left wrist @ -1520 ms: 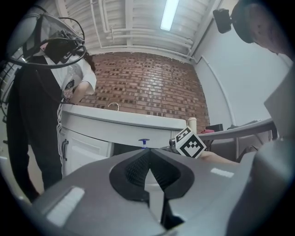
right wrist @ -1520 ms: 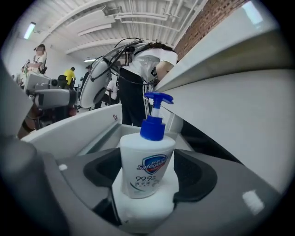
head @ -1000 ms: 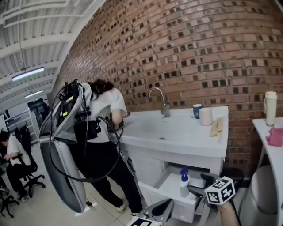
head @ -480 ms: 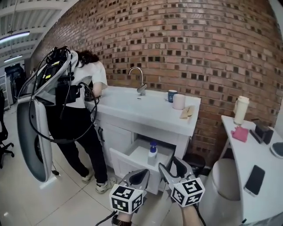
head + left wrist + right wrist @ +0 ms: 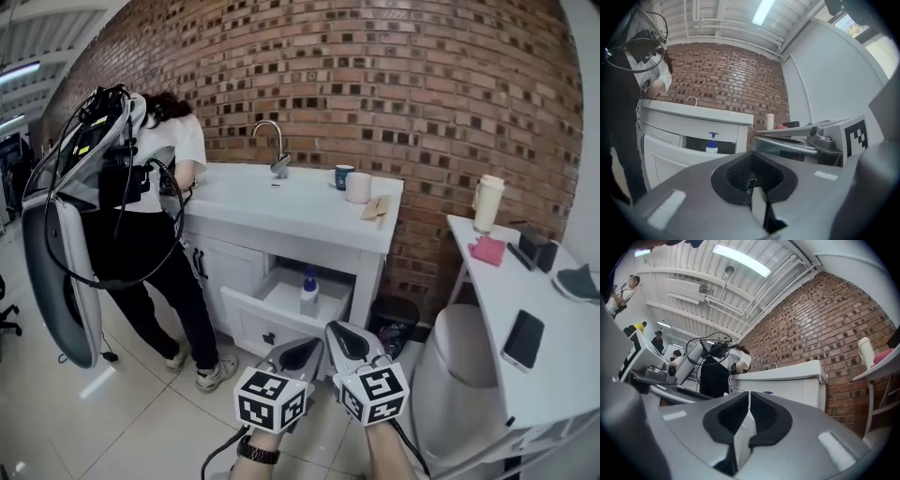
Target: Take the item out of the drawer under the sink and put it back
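Under the white sink [image 5: 281, 202] the drawer [image 5: 246, 319] stands pulled out. A white pump bottle with a blue top [image 5: 308, 295] stands upright in it; the same bottle [image 5: 711, 145] also shows in the left gripper view. Both grippers hang side by side well in front of the drawer, apart from it. My left gripper [image 5: 302, 354] is shut and empty, its pads [image 5: 740, 173] meeting. On my right gripper [image 5: 342, 339] the jaws are closing and stand together with nothing between them, as the right gripper view [image 5: 747, 413] confirms.
A person with a cabled backpack rig [image 5: 141, 178] leans at the sink's left end. A blue mug [image 5: 343, 176] and a white cup [image 5: 357, 187] sit on the counter. At right, a white table [image 5: 553, 323] carries a phone [image 5: 523, 339], pink cloth [image 5: 487, 249] and tumbler [image 5: 484, 203].
The right gripper's jaws have gone from wide open to together. Both grippers have drawn back from the drawer and now sit side by side low in the head view.
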The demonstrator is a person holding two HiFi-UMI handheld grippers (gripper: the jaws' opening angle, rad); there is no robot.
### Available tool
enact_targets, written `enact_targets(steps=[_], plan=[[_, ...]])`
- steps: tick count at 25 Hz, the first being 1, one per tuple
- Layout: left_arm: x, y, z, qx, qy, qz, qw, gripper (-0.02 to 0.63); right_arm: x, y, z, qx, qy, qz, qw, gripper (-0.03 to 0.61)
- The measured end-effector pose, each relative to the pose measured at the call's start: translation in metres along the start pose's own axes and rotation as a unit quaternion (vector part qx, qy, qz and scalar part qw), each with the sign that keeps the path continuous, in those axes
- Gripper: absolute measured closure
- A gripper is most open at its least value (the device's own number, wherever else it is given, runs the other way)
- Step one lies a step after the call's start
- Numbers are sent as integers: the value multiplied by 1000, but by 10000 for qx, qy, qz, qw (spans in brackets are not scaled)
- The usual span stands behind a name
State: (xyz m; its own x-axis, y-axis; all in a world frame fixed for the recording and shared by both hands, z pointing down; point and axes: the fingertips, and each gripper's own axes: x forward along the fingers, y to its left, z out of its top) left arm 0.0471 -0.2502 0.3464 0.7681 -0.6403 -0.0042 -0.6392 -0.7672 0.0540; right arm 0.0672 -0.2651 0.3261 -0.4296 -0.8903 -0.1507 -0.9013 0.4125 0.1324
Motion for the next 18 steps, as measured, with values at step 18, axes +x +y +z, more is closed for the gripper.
enact_targets(steps=[18], plan=[[-3,-11,6,98,-82,-47,9999,594,-17,0,2,90,-29,-154,9998,578]])
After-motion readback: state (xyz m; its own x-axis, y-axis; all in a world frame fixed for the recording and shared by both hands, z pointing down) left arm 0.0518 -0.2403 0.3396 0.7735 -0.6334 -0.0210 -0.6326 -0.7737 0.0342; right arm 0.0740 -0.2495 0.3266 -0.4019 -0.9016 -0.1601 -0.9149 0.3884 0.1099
